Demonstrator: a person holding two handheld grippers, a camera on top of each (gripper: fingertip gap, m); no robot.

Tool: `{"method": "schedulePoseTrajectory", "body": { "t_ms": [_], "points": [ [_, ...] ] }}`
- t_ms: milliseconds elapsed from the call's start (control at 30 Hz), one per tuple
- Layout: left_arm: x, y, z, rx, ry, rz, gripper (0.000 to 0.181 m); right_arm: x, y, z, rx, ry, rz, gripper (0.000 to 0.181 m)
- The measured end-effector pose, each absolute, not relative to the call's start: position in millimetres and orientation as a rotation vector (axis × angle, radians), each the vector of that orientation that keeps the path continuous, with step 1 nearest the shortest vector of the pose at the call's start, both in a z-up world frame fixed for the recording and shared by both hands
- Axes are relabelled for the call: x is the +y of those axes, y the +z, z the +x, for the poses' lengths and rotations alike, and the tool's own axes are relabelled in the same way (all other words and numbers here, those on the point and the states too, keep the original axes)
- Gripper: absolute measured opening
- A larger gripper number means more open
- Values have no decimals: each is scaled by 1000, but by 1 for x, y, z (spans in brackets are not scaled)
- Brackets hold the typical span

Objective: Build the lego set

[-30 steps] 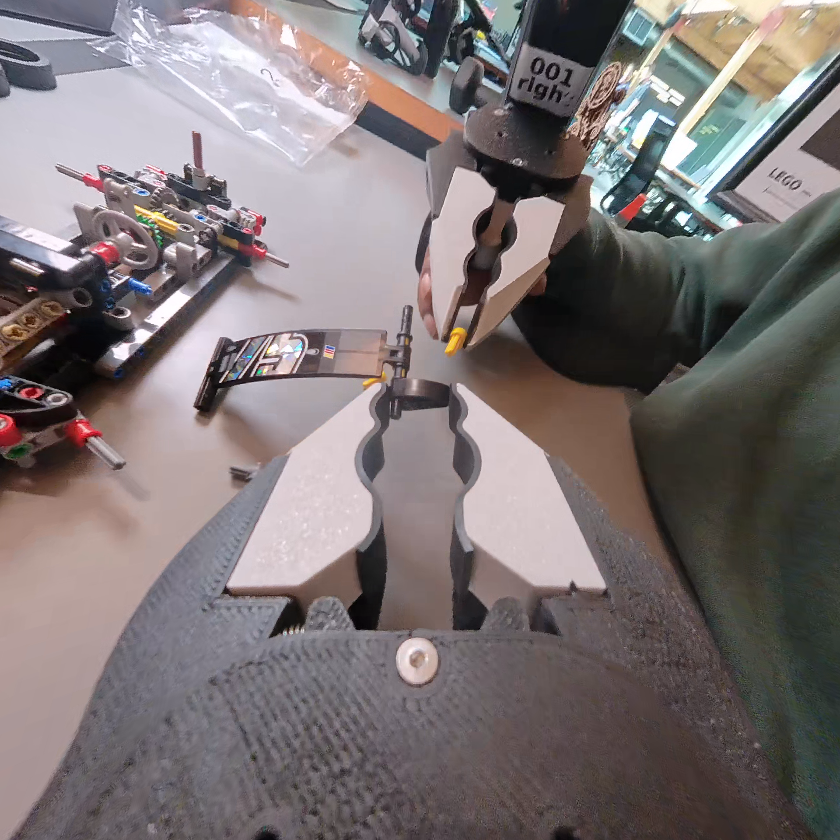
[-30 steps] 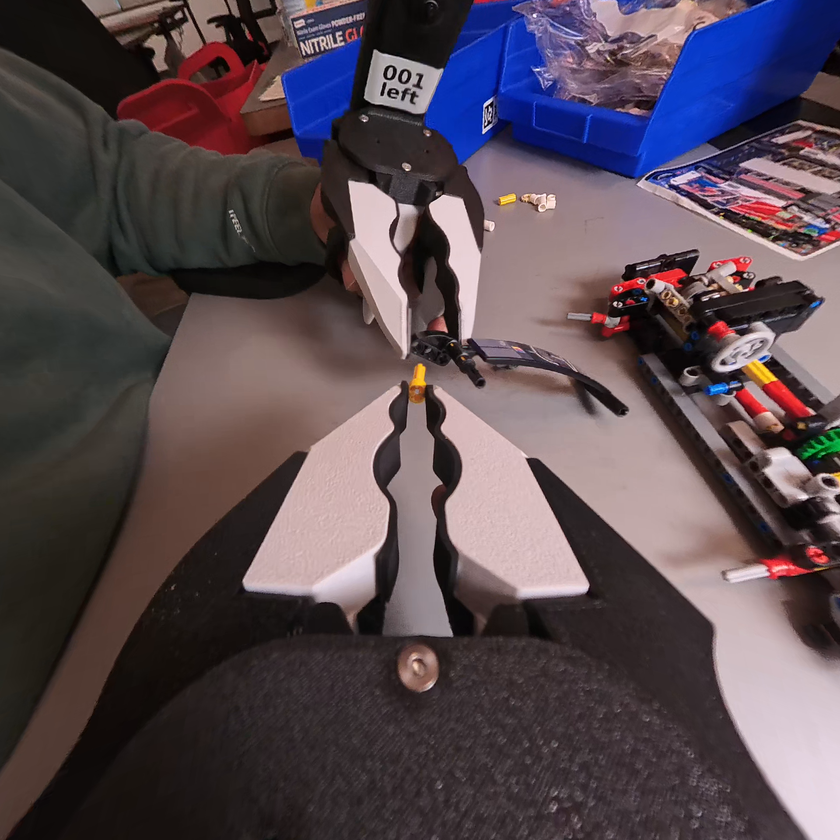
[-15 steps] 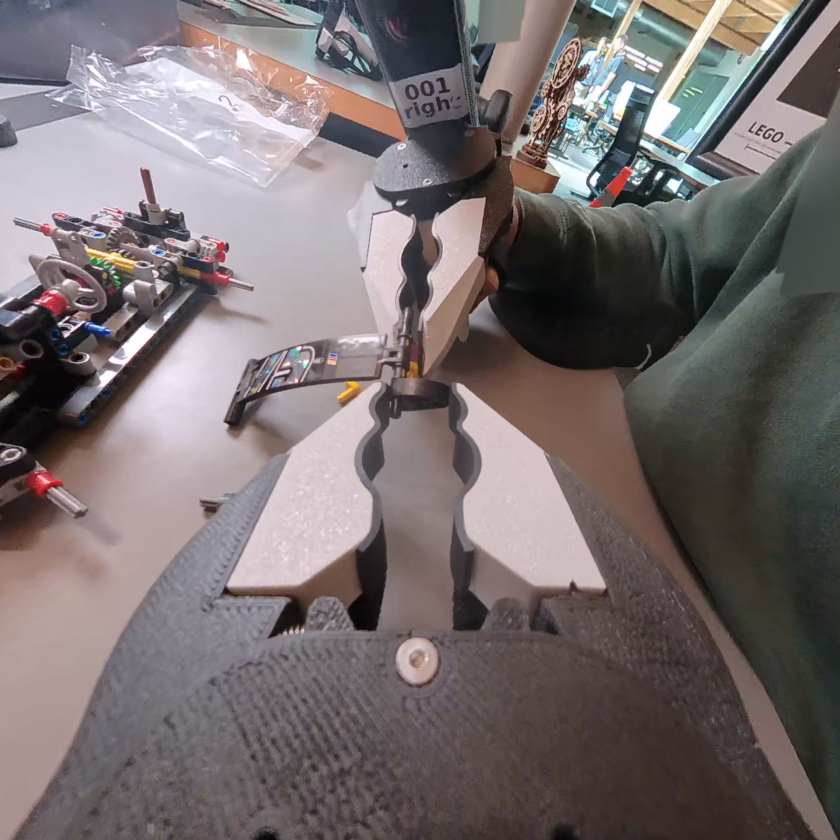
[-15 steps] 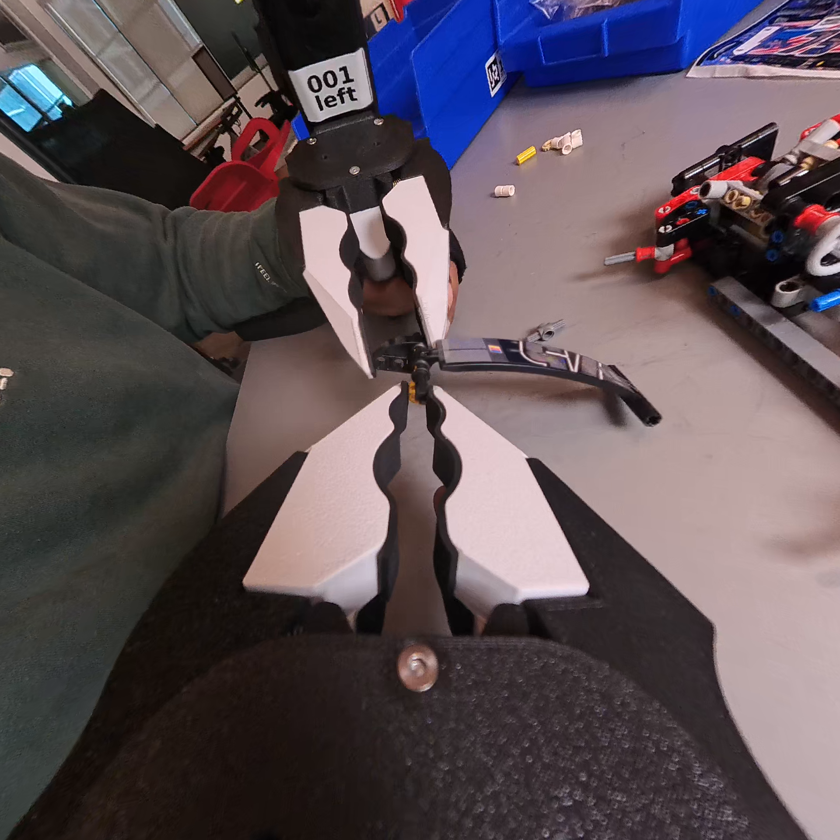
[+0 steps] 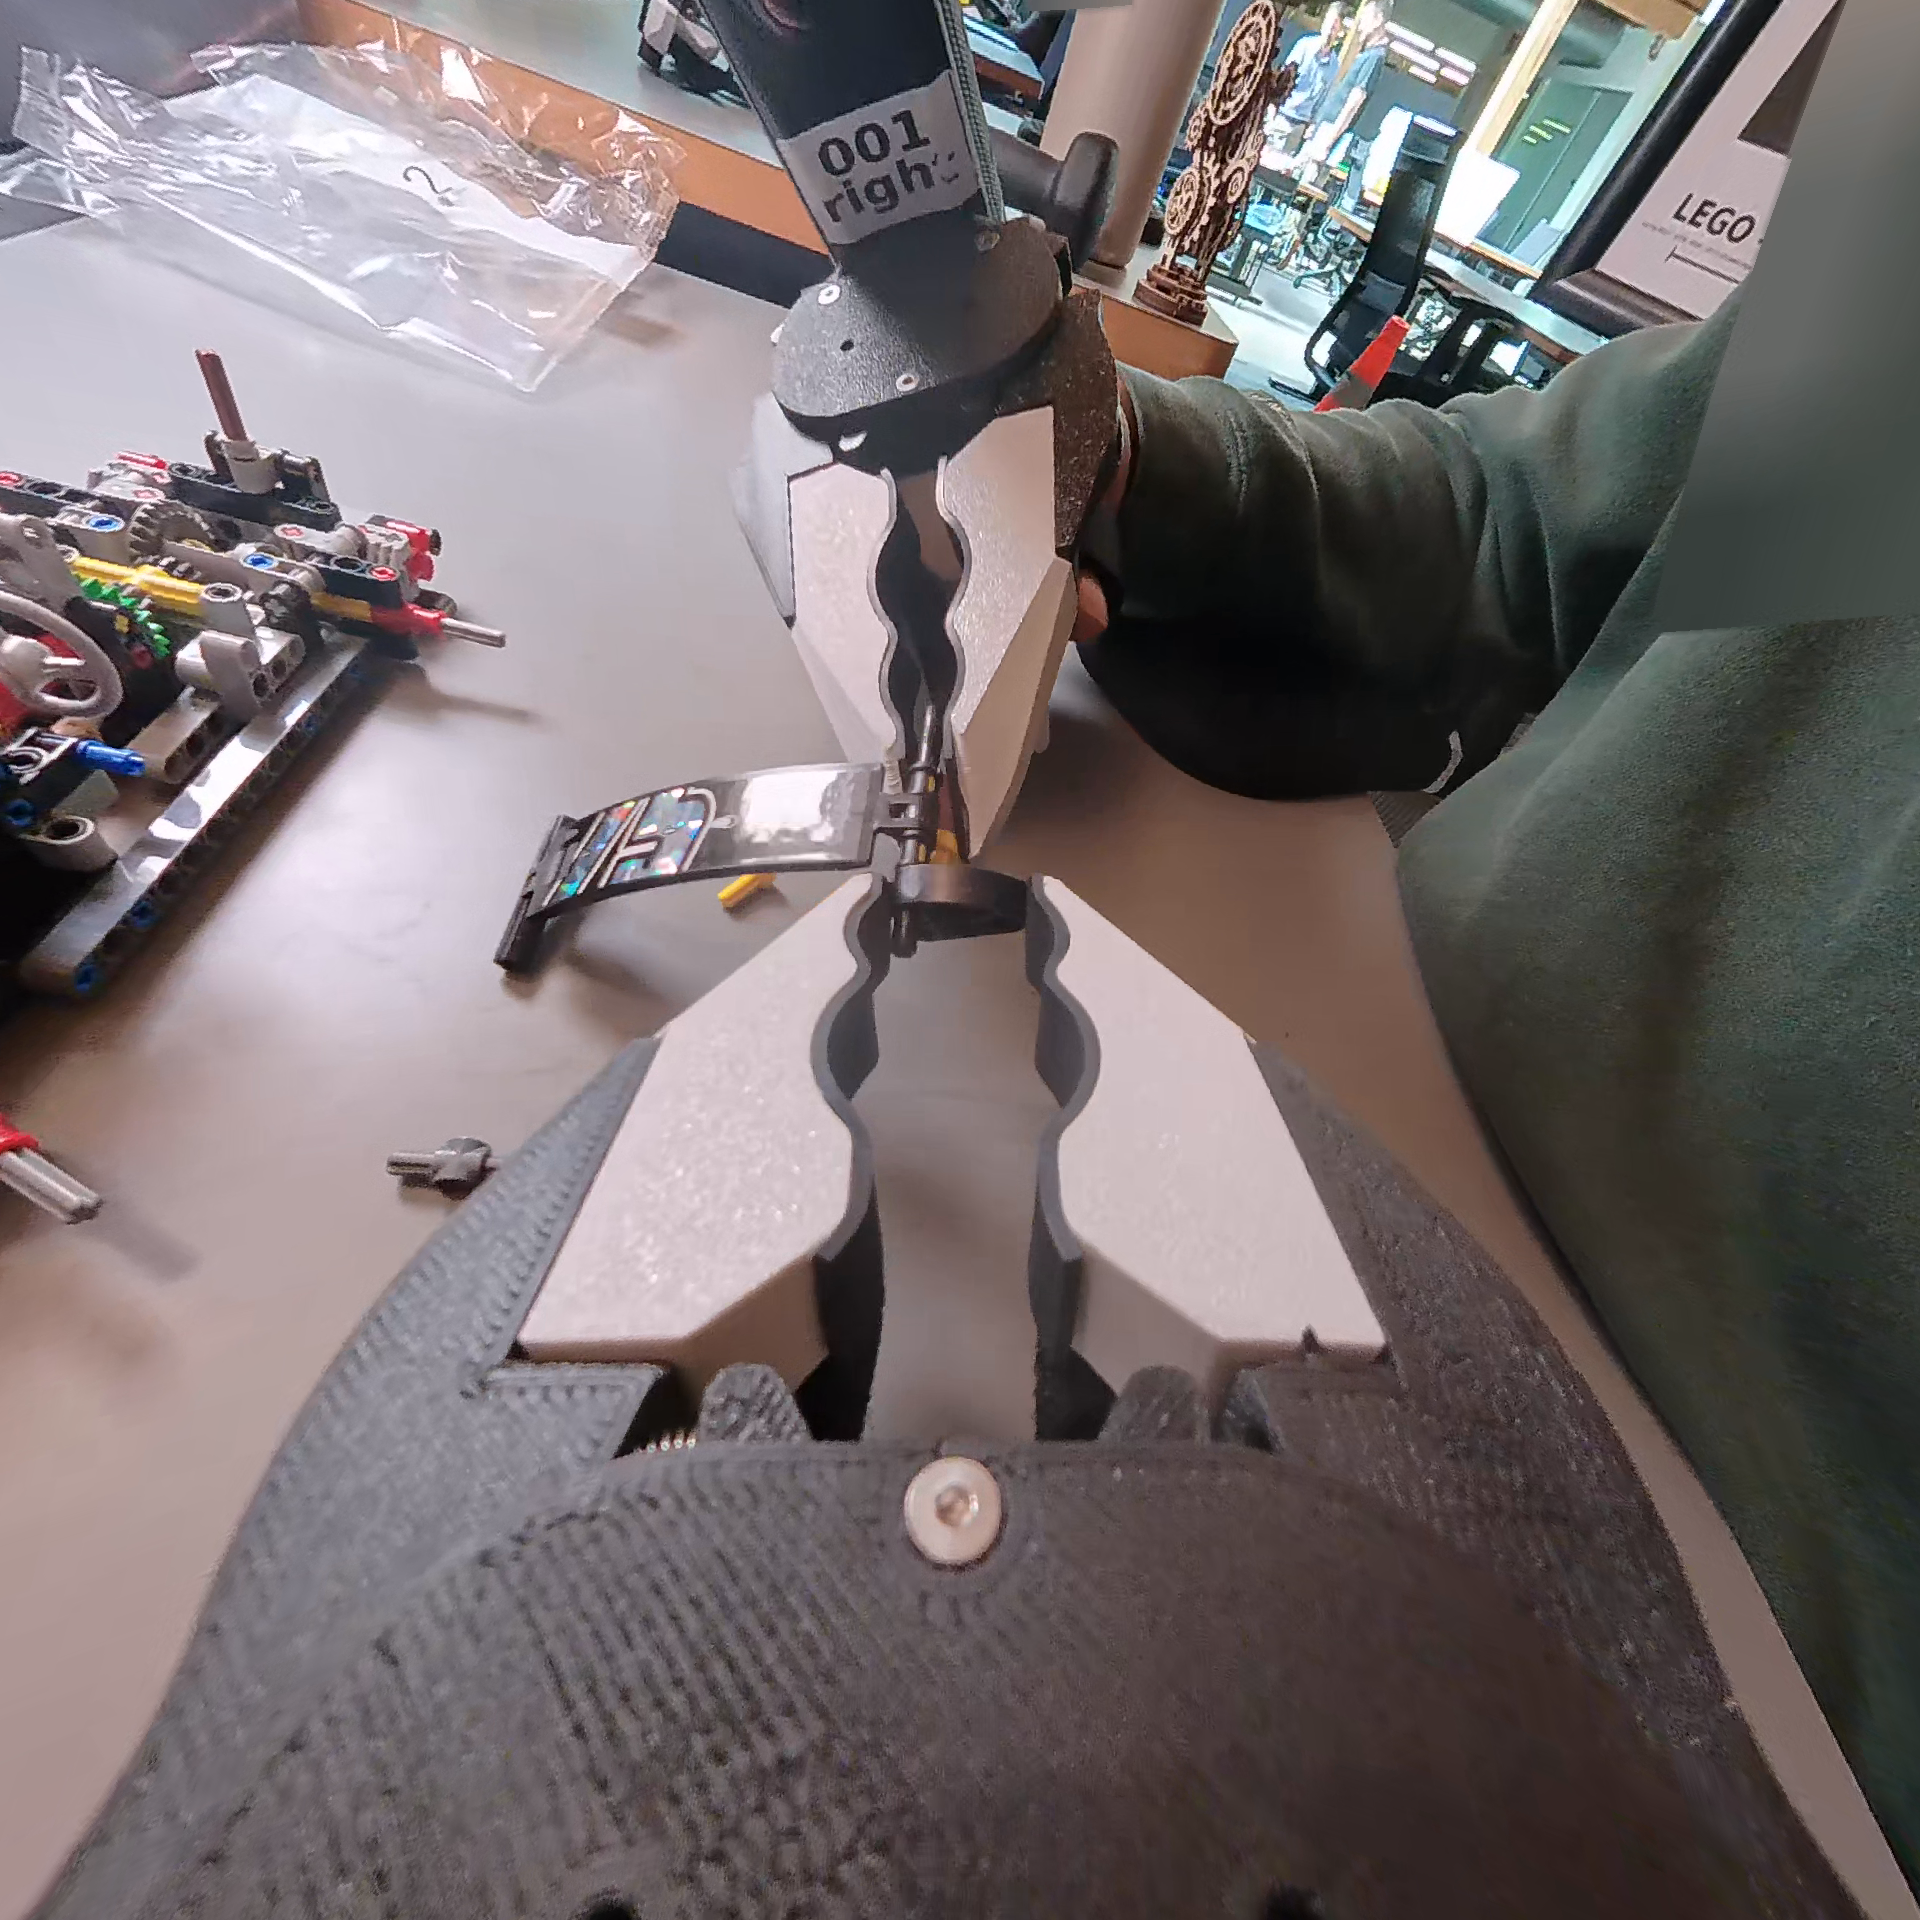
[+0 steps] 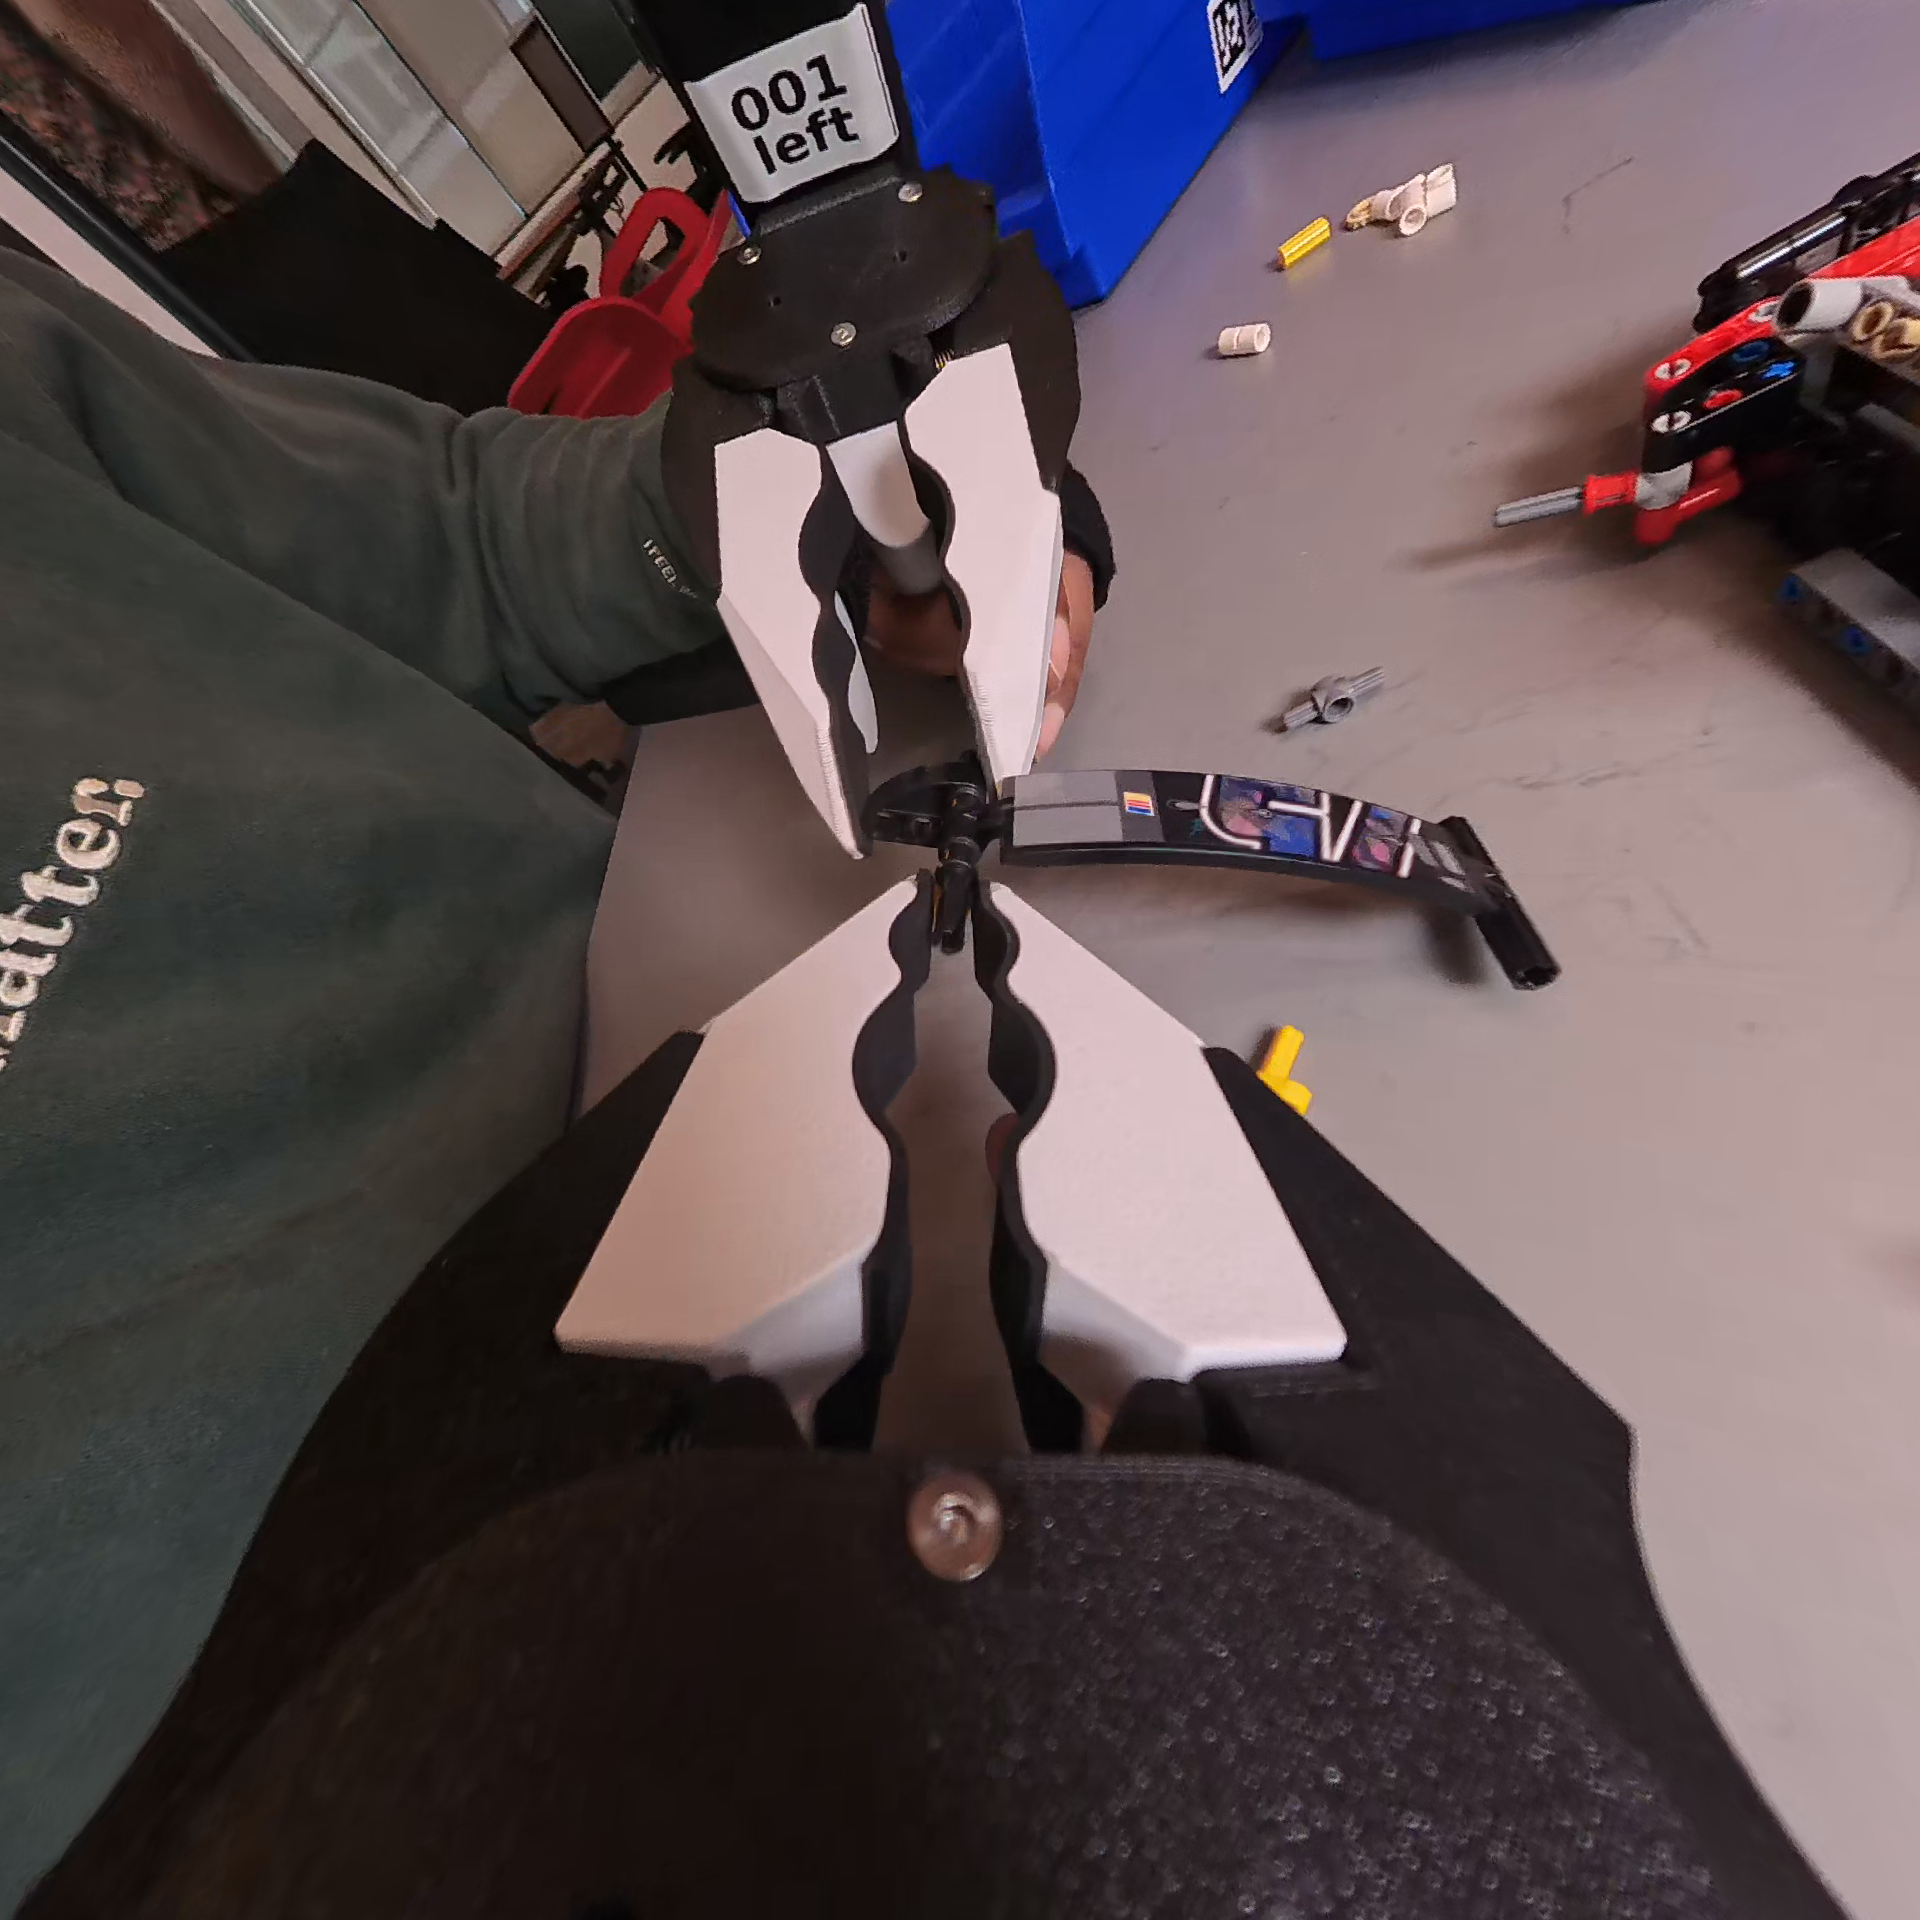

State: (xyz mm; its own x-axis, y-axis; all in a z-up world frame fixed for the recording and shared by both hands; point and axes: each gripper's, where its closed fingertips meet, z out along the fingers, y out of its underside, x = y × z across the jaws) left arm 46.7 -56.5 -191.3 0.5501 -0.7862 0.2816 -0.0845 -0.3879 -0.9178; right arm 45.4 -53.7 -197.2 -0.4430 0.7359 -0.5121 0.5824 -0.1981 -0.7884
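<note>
Left wrist view: the left tool (image 5: 940, 909) is clamped on the small black connector (image 5: 961, 891) at the end of the curved black panel (image 5: 717, 831), whose far tip reaches down toward the grey surface (image 5: 644, 499). The right tool (image 5: 930, 784) comes down from above with its tips nearly together on the thin black axle (image 5: 920, 758) standing at the panel's joint, a bit of yellow showing just beside it. In the right wrist view that same axle (image 6: 951, 894) sits between the right tool's (image 6: 951, 909) narrowed tips, and the left tool (image 6: 925, 805) pinches the connector (image 6: 920, 810) from the opposite side (a hand shows behind it). A loose yellow pin (image 6: 1283, 1065) lies on the surface just beside the right tool, and a small grey connector piece (image 6: 1330, 701) lies farther off. The partly built chassis (image 5: 187, 623) rests well to the left, with a clear plastic bag (image 5: 343, 197) beyond it.
</note>
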Motion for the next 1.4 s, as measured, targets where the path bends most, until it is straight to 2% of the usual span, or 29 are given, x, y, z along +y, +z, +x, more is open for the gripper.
{"method": "schedulePoseTrajectory", "body": {
  "t_ms": [700,1167,1400],
  "points": [
    [-55,-176,41,687,-846,-1728,24,-53,-183,35,-1705,1903,-1620,3],
    [-57,-146,41,634,-861,-1553,24,-56,-157,30,-1567,2021,-1447,3],
    [-58,-135,39,648,-848,-1538,23,-56,-146,30,-1610,1863,-1259,4]
  ]
}}
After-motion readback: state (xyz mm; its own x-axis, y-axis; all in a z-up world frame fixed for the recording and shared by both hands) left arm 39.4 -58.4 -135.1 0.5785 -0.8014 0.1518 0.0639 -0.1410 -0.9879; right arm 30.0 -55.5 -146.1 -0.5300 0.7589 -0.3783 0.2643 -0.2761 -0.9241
